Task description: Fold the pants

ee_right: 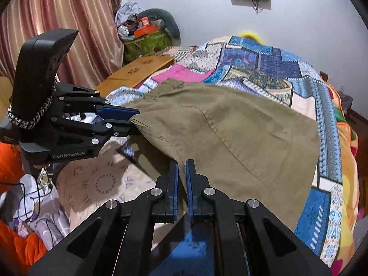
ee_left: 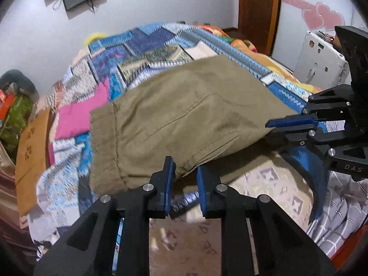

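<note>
- Pants (ee_left: 184,115): we are holding them lifted over the quilt (ee_left: 147,46), near edge raised, waistband end draping onto the bed.
- Left gripper (ee_left: 184,172): we are pinching the near edge, jaws narrow on cloth.
- Right gripper (ee_right: 181,168): we are clamping the other corner, jaws nearly closed on fabric.
- Risk, as we judge: thin bites may be slipping; uneven pull would be skewing the fold.
- Surroundings: pink cloth (ee_left: 80,115) and a board (ee_left: 32,151) are lying beyond the waistband; nothing is blocking the grippers.

Both hand-held grippers, left (ee_left: 184,174) and right (ee_left: 270,130), pinch khaki pants (ee_left: 184,115) above quilt (ee_left: 147,50).
</note>
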### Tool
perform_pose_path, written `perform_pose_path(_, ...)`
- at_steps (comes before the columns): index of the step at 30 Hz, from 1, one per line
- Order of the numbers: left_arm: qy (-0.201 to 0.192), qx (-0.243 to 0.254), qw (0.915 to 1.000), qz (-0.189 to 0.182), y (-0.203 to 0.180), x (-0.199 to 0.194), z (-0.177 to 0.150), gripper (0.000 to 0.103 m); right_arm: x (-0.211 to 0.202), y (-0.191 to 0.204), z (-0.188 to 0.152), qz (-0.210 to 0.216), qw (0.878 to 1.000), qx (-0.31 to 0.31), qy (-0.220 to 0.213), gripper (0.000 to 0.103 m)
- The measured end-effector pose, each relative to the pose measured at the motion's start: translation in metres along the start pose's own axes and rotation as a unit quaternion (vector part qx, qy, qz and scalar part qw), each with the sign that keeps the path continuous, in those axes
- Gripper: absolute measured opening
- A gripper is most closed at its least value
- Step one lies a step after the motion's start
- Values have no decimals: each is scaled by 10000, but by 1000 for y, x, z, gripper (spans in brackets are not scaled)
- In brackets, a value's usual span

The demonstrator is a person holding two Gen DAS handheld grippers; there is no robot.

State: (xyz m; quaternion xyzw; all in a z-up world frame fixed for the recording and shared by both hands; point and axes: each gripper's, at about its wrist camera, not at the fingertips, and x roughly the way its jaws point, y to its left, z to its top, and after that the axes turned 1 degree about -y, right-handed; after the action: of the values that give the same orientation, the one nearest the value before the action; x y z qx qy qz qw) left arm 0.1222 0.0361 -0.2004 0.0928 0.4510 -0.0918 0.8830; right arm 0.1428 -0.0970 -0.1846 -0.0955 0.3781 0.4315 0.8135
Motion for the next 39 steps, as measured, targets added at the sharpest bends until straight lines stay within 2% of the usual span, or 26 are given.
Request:
perform_pose_path(2,190,-35,9998,-72,1,3,-6,22,1,1,-5,-12,10000,41,20,9)
perform_pose_path(4,180,-103,9998,-69,5,-3,-12,23,0,0,-9,10,9998,159,107,10)
perform_pose_path(7,143,-340,9993,-71,19,-14,-17,32,-12,-6,-13,31,9993,366,96,11)
perform_pose_path(10,-8,-635,9978,197,44,-27,-17,44,-26,-17,-14,-181,9982,565,17,17)
perform_pose_path(12,-137,-850,9957,335,60,-32,-14,59,-37,-26,-15,-399,9964,736,-110,28)
perform_pose_path(14,-259,-1166,9915,507,80,-32,-9,64,-46,-35,-16,-634,9934,916,-257,39)
perform_pose_path(15,-269,-1291,9899,528,88,-30,-8,64,-49,-39,-16,-707,9922,977,-316,44)
perform_pose_path(17,-174,-1592,9857,533,105,-18,-5,64,-52,-48,-17,-859,9888,1152,-412,44)
perform_pose_path(21,228,-1966,9795,386,120,15,-14,65,-37,-62,-25,-932,9837,1524,-205,44)
perform_pose_path(22,307,-1965,9793,370,118,22,-21,66,-31,-65,-29,-948,9832,1560,-83,44)
perform_pose_path(26,151,-1958,9794,468,113,19,-39,72,-14,-69,-54,-1010,9811,1577,485,44)
perform_pose_path(29,151,-1956,9794,476,111,17,-46,72,-25,-74,-73,-888,9784,1829,383,44)
perform_pose_path(32,214,-1851,9809,565,108,15,-41,72,-34,-79,-81,-785,9762,1987,369,44)
perform_pose_path(36,208,-1662,9836,671,109,6,-25,71,-38,-80,-75,-744,9782,1881,481,45)
perform_pose_path(39,83,-1601,9839,787,117,1,-9,71,-41,-88,-63,-866,9790,1802,399,47)
